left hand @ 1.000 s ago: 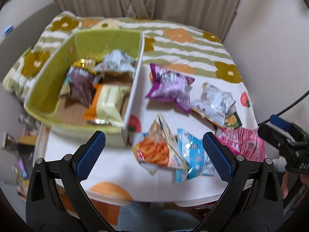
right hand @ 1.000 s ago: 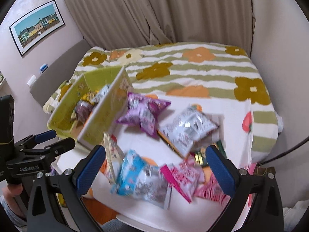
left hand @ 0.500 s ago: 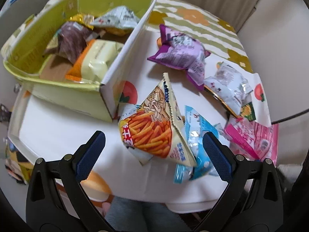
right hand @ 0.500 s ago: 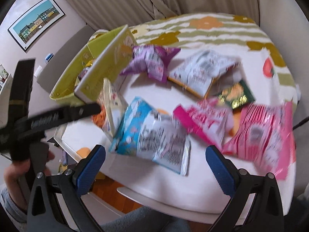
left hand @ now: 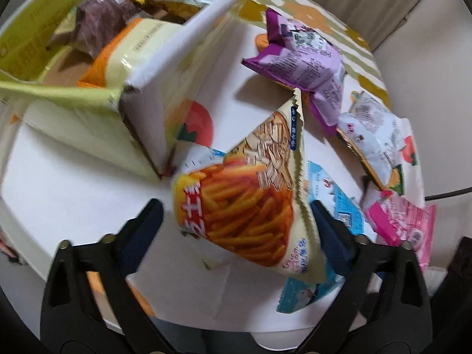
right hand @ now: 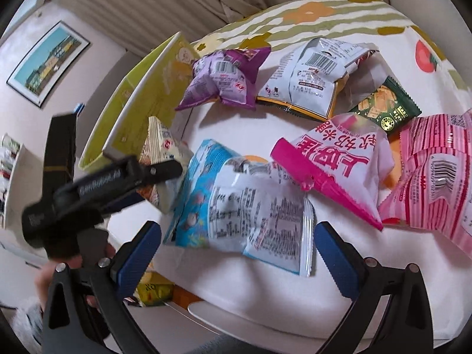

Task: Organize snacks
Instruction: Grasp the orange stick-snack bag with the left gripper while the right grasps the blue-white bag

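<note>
Seven crinkly foil snack bags lie loose on the white worktop [right hand: 265, 303]; four more sit in the green cardboard box [left hand: 26, 56]. The left gripper [left hand: 236, 221], jaws just closing but not yet pressing, straddles the orange chip bag [left hand: 244, 203] beside the box corner. The right gripper [right hand: 236, 239] hangs released over the blue bag [right hand: 244, 203] near the worktop's front edge.

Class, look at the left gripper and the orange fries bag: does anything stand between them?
Nothing visible does. The left gripper has been closing, its jaws either side of the fries bag, pads not yet pressing.
</note>
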A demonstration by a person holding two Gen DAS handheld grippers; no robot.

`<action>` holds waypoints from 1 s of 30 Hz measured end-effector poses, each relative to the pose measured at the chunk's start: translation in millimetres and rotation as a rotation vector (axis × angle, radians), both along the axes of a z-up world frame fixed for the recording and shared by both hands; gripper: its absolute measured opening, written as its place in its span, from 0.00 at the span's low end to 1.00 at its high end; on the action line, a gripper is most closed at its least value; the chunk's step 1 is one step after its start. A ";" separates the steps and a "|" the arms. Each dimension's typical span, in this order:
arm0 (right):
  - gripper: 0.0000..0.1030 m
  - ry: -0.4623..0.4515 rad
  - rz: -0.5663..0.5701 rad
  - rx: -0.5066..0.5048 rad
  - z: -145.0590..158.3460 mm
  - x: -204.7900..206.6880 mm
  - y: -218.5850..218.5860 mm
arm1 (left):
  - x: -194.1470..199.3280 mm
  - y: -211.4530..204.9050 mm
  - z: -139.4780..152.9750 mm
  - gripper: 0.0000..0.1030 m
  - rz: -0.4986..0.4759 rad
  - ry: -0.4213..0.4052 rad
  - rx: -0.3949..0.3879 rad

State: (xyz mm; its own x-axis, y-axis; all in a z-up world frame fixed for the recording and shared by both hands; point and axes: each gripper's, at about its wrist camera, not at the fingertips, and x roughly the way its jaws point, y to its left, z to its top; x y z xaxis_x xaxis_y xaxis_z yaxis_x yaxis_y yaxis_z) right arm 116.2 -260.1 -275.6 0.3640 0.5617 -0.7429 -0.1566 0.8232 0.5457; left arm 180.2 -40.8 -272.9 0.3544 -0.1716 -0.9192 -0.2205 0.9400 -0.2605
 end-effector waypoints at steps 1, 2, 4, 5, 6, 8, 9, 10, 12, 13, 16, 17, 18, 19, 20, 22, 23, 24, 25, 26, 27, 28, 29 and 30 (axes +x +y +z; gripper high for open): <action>1.00 0.007 -0.008 0.008 -1.6 1.8 -0.5 | -0.2 -0.1 -1.0 0.82 -0.006 0.004 0.003; 1.00 0.017 -0.018 0.019 -4.4 4.1 -1.0 | -0.7 -0.7 -1.3 0.81 -0.015 0.003 0.012; 1.00 0.030 -0.035 0.033 -7.7 7.4 -1.3 | -1.9 -2.7 -0.6 0.74 -0.043 -0.002 0.028; 1.00 0.042 -0.049 0.040 -10.3 10.0 -1.8 | -2.7 -3.3 -0.3 0.73 -0.055 -0.003 0.032; 1.00 0.051 -0.060 0.046 -12.5 11.5 -2.4 | -4.2 -4.1 0.4 0.72 -0.067 -0.005 0.038; 1.00 0.072 -0.086 0.065 -18.2 14.3 -3.5 | -6.7 -6.7 1.5 0.69 -0.082 -0.005 0.046; 1.00 0.079 -0.095 0.070 -20.1 14.8 -4.4 | -8.6 -7.7 2.3 0.68 -0.092 -0.006 0.050; 1.00 0.085 -0.104 0.069 -21.9 15.3 -4.9 | -11.1 -8.5 3.9 0.66 -0.101 -0.008 0.050; 1.00 0.092 -0.109 0.064 -24.8 16.5 -4.9 | -14.1 -11.3 6.7 0.66 -0.116 -0.008 0.058; 1.00 0.094 -0.109 0.062 -26.2 17.2 -4.5 | -16.4 -12.9 7.7 0.66 -0.126 -0.006 0.067; 1.00 0.100 -0.109 0.054 -29.0 18.8 -4.3 | -24.0 -17.1 10.2 0.66 -0.152 -0.002 0.098; 1.00 0.103 -0.110 0.054 -30.9 20.2 -3.8 | -26.4 -19.0 10.5 0.66 -0.162 0.002 0.112; 1.00 0.105 -0.112 0.058 -32.2 20.7 -3.7 | -28.8 -20.4 10.6 0.66 -0.169 0.003 0.122; 1.00 0.109 -0.111 0.059 -33.7 21.5 -3.7 | -30.2 -21.7 10.6 0.66 -0.176 0.003 0.131; 1.00 0.111 -0.109 0.058 -34.8 21.9 -2.8 | -31.8 -24.0 10.5 0.66 -0.183 0.002 0.141; 1.00 0.103 -0.099 0.050 -34.9 22.3 -1.2 | -35.4 -25.4 10.7 0.66 -0.198 0.000 0.163; 1.00 0.098 -0.092 0.043 -34.8 23.5 0.3 | -35.7 -26.6 10.4 0.66 -0.202 -0.002 0.169; 1.00 0.096 -0.088 0.038 -35.1 24.2 1.1 | -36.0 -27.1 10.3 0.66 -0.206 -0.004 0.175; 1.00 0.094 -0.084 0.033 -35.1 25.2 2.3 | -36.3 -27.5 10.1 0.66 -0.208 -0.004 0.176; 1.00 0.091 -0.077 0.023 -35.5 27.5 4.4 | -35.9 -27.9 9.9 0.66 -0.208 -0.004 0.177; 1.00 0.089 -0.071 0.015 -35.4 28.1 5.6 | -35.8 -27.9 9.8 0.66 -0.209 -0.005 0.178; 1.00 0.088 -0.065 0.009 -35.5 28.7 6.9 | -36.2 -27.3 9.6 0.65 -0.211 -0.005 0.181; 1.00 0.087 -0.057 -0.001 -35.4 29.0 8.5 | -36.0 -28.0 9.1 0.65 -0.213 -0.006 0.184; 1.00 0.087 -0.051 0.002 -35.8 29.1 9.3 | -36.0 -28.4 9.0 0.65 -0.214 -0.008 0.186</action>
State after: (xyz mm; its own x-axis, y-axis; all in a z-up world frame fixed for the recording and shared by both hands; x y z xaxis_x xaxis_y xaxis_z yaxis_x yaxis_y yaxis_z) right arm 145.4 -250.7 -311.4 0.3258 0.5457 -0.7721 -0.0666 0.8278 0.5570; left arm 144.2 -69.2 -264.0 0.3357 -0.0718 -0.9392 -0.0104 0.9967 -0.0799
